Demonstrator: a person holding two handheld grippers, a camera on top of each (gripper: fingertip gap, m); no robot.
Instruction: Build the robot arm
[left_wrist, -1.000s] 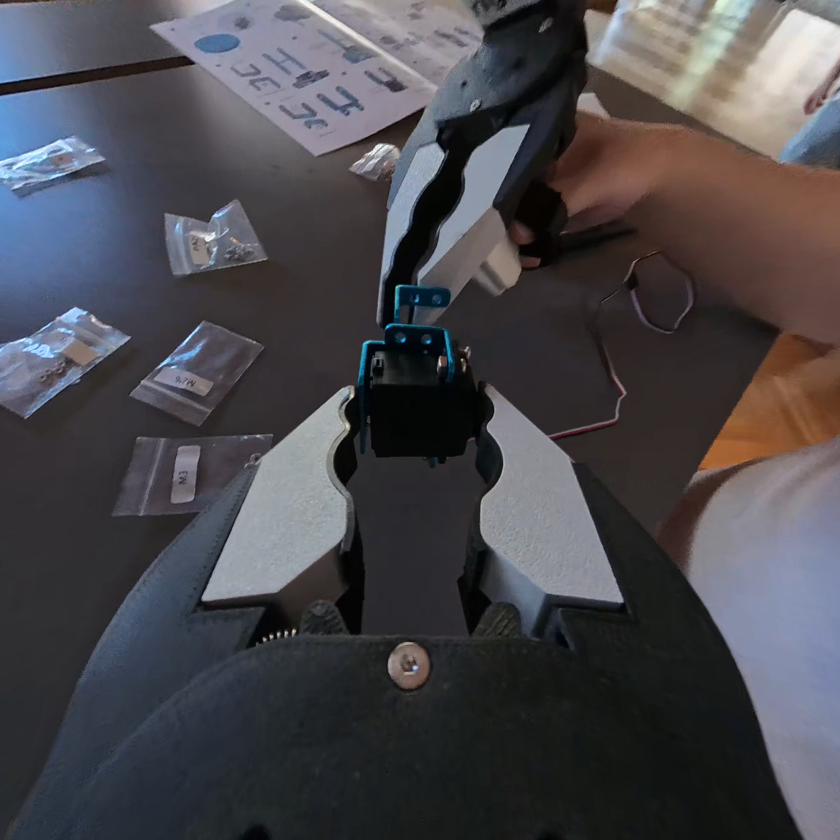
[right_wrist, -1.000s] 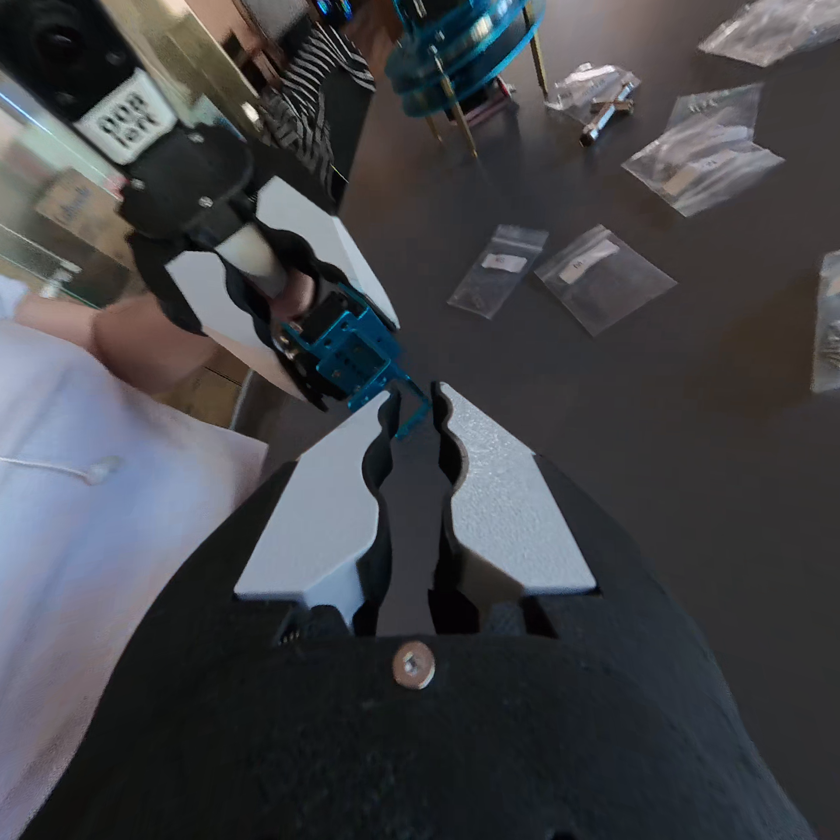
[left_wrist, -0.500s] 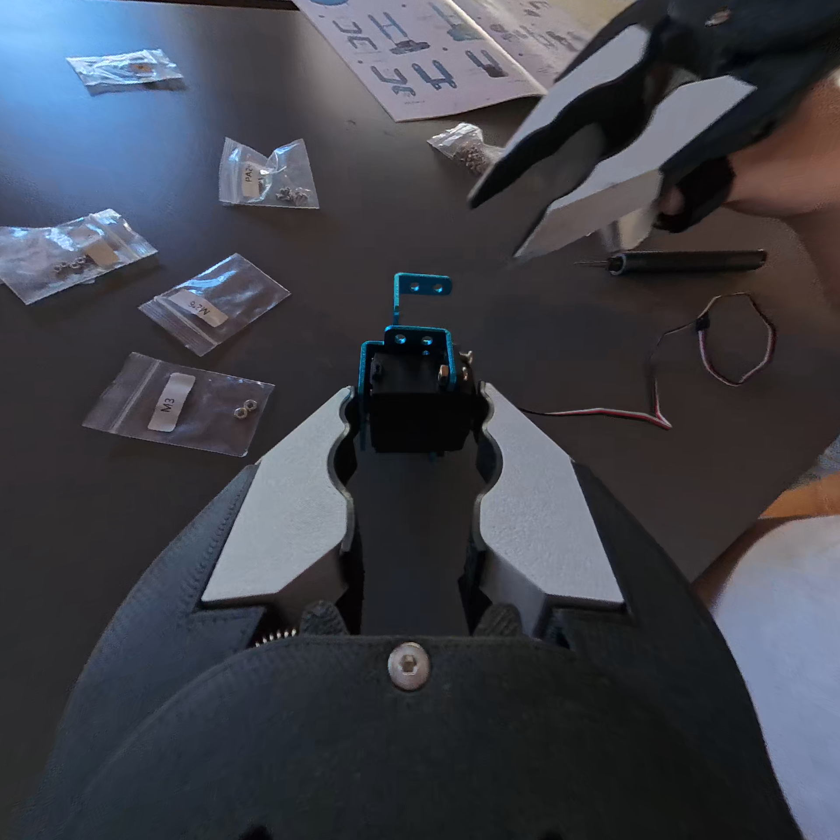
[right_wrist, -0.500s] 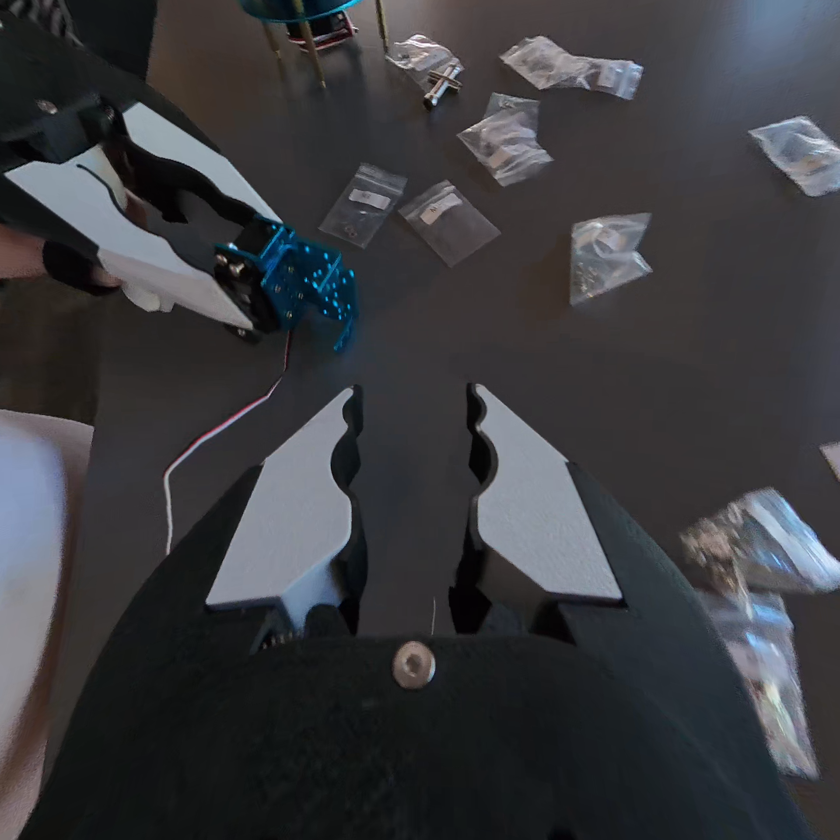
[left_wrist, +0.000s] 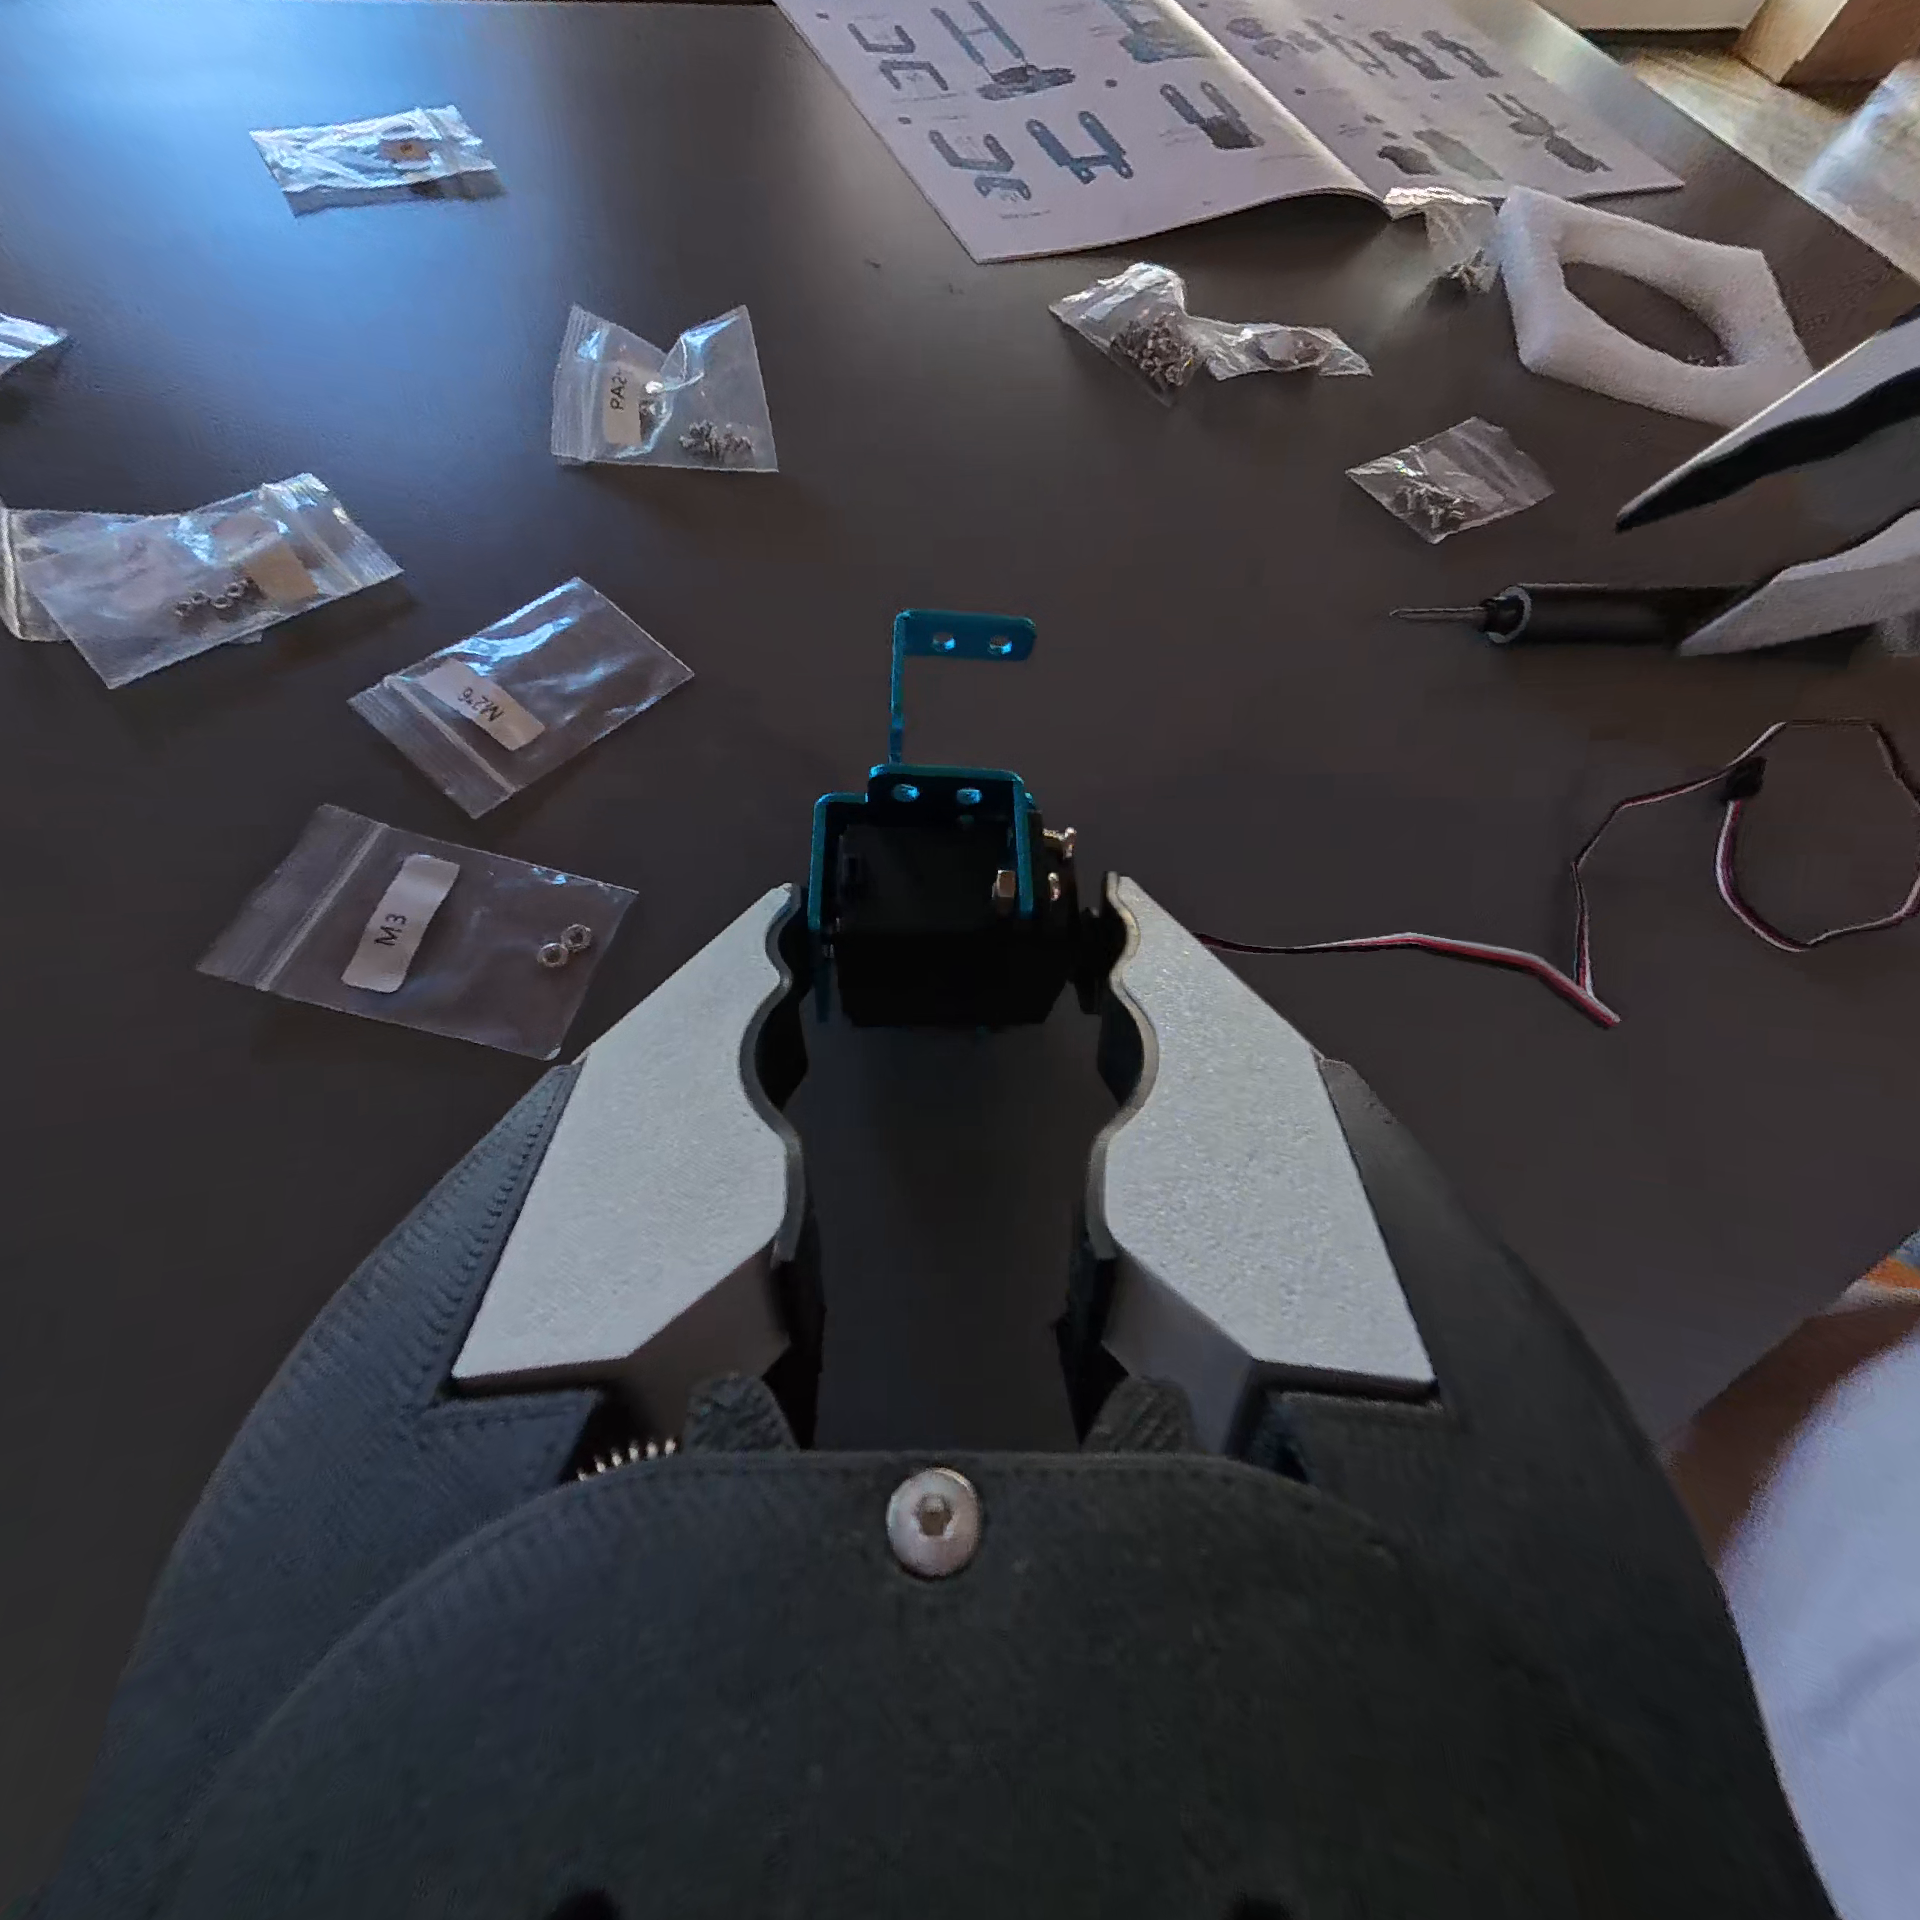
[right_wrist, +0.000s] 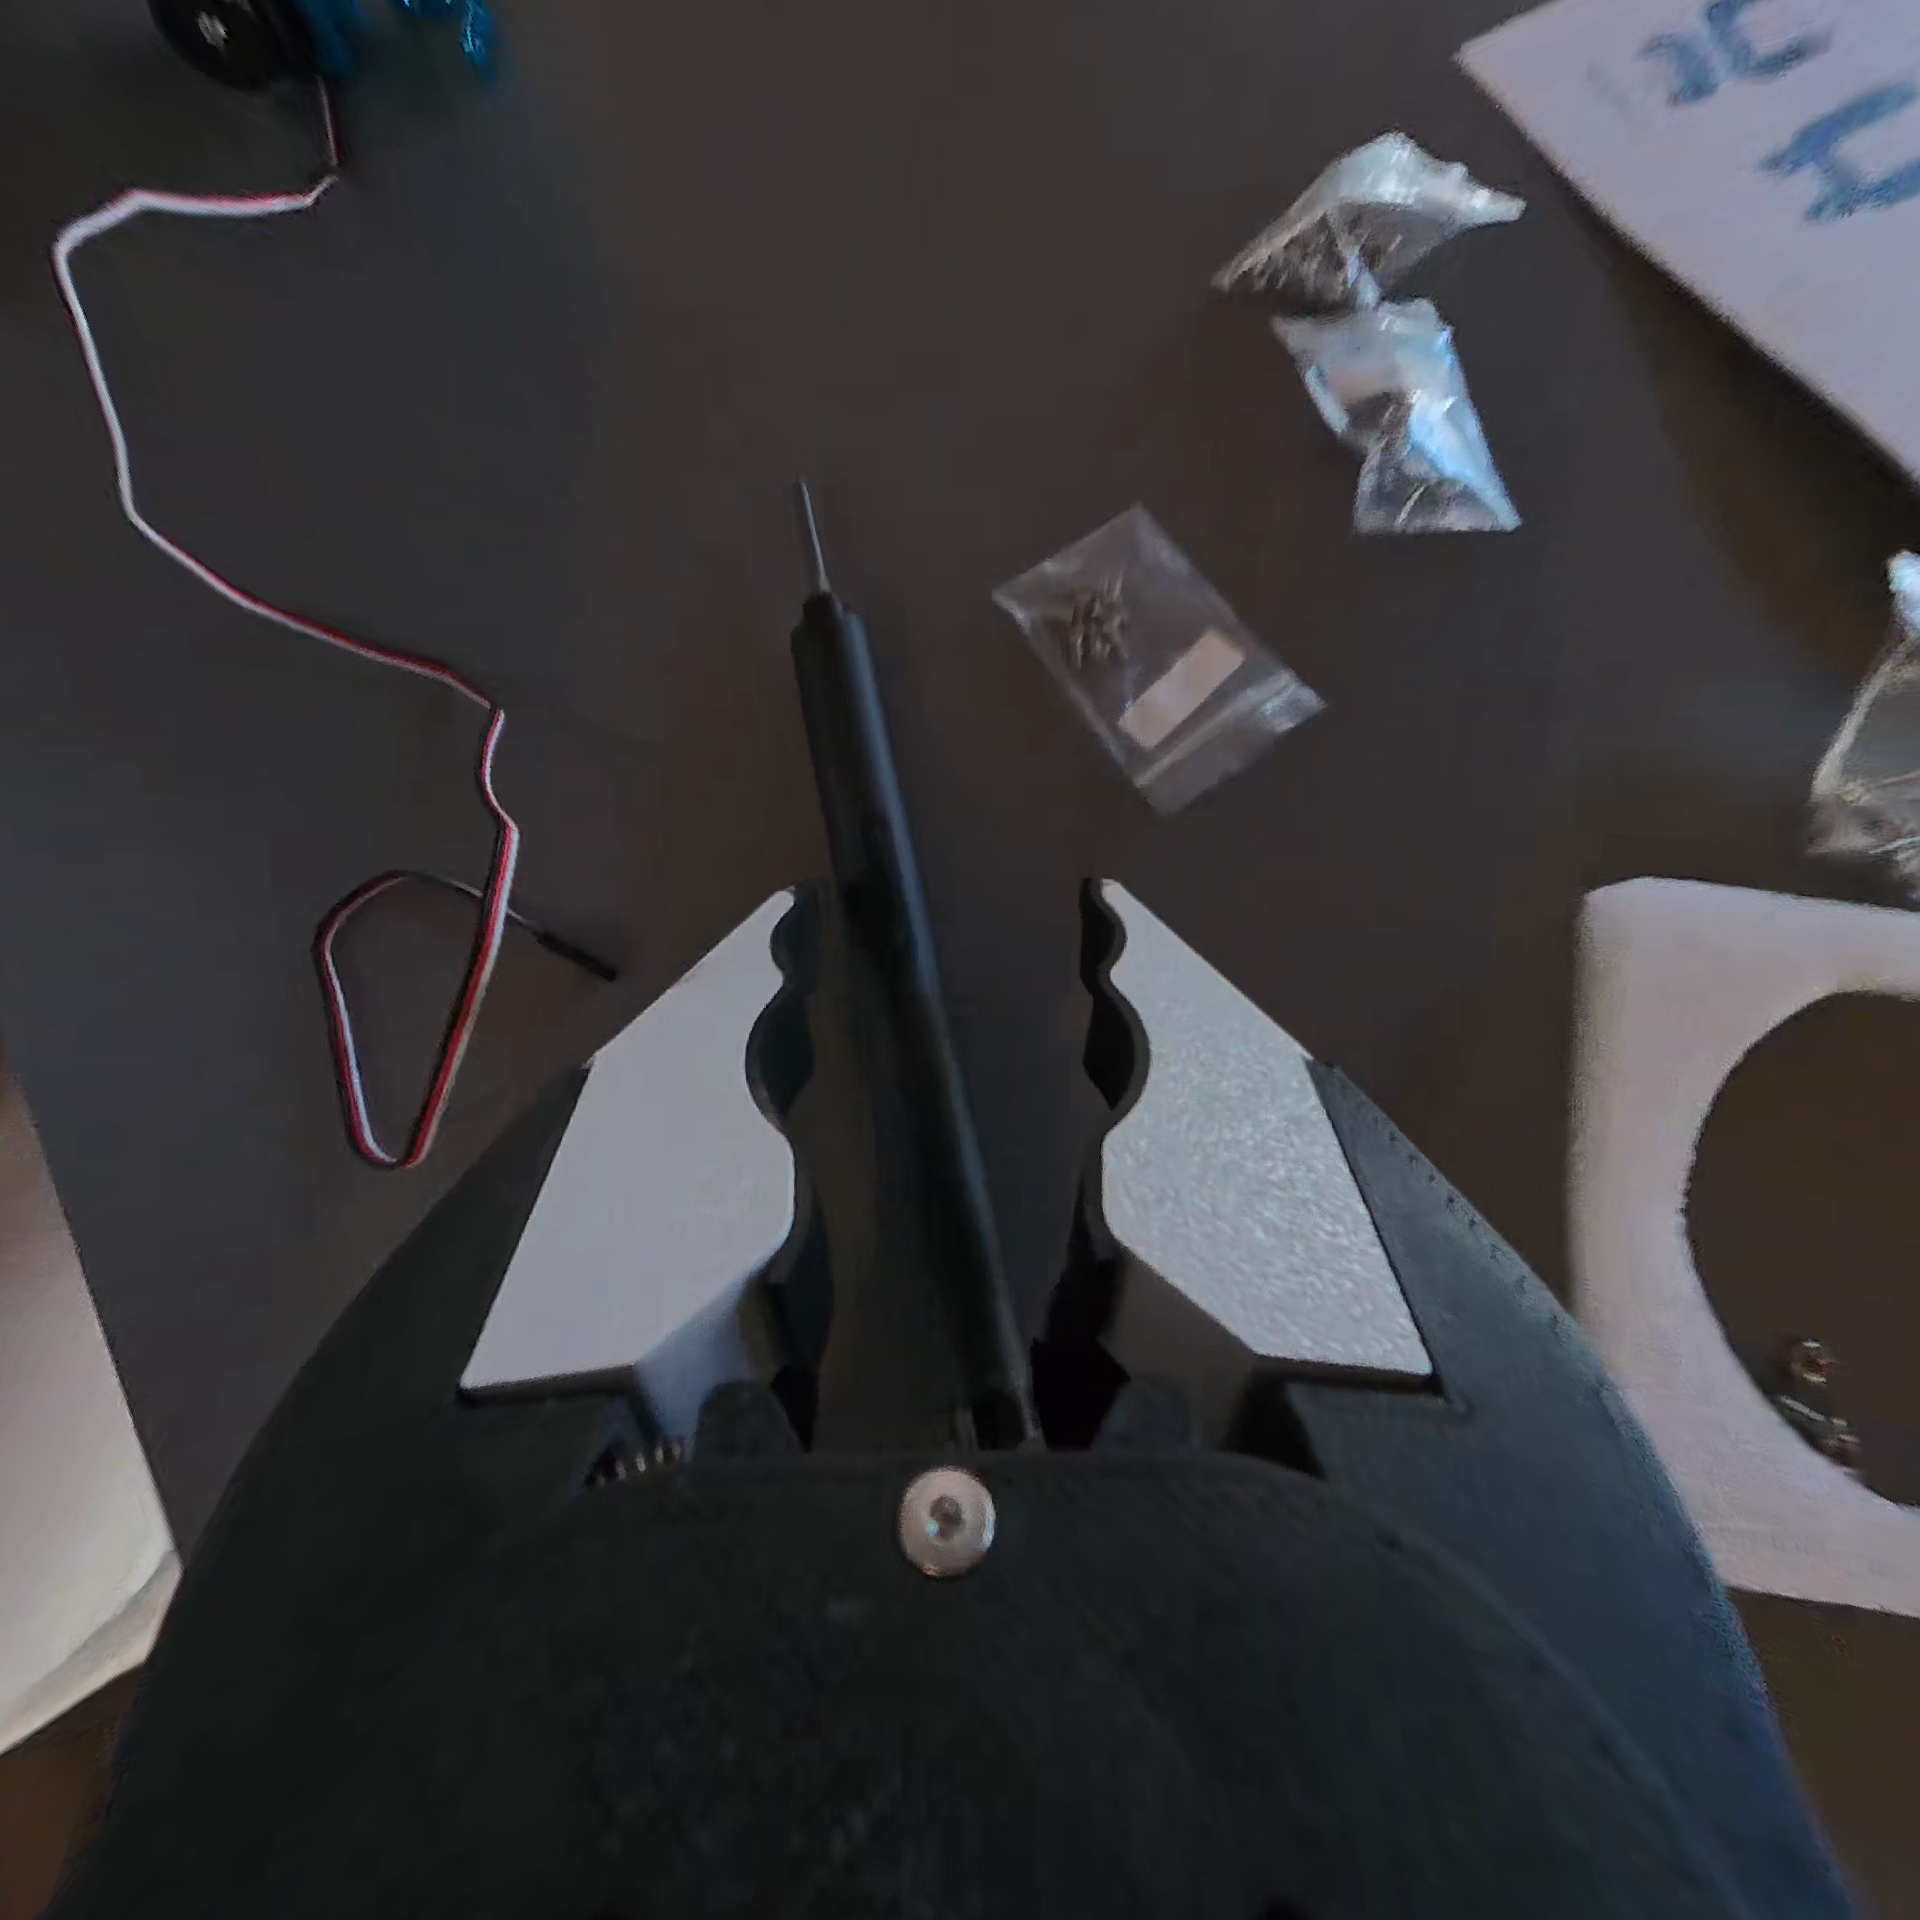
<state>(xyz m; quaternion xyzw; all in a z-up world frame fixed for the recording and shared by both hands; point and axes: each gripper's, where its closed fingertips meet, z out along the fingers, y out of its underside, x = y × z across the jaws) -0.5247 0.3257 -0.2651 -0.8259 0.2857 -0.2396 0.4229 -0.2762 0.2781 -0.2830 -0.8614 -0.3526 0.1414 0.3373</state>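
Gripping servo (left_wrist: 940, 951), left tongs (left_wrist: 945, 925) point forward.

Writing is borne by white stick-on labels and one printed sheet; it is not copied here. On the dark table (left_wrist: 1143, 582), toward its left edge, a short printed code is carried on the label of a flat clear plastic zip bag holding two small nuts (left_wrist: 416, 930). A like label is seen on a second clear zip bag (left_wrist: 520, 694) just beyond it, and on a crumpled clear bag of small screws (left_wrist: 665, 390) farther off. At the far edge, blue diagrams with small captions, too fine to be read, are printed on an open white paper instruction booklet (left_wrist: 1195, 104). In the right wrist view, a blurred label is shown on a small clear bag of screws (right_wrist: 1158, 660).
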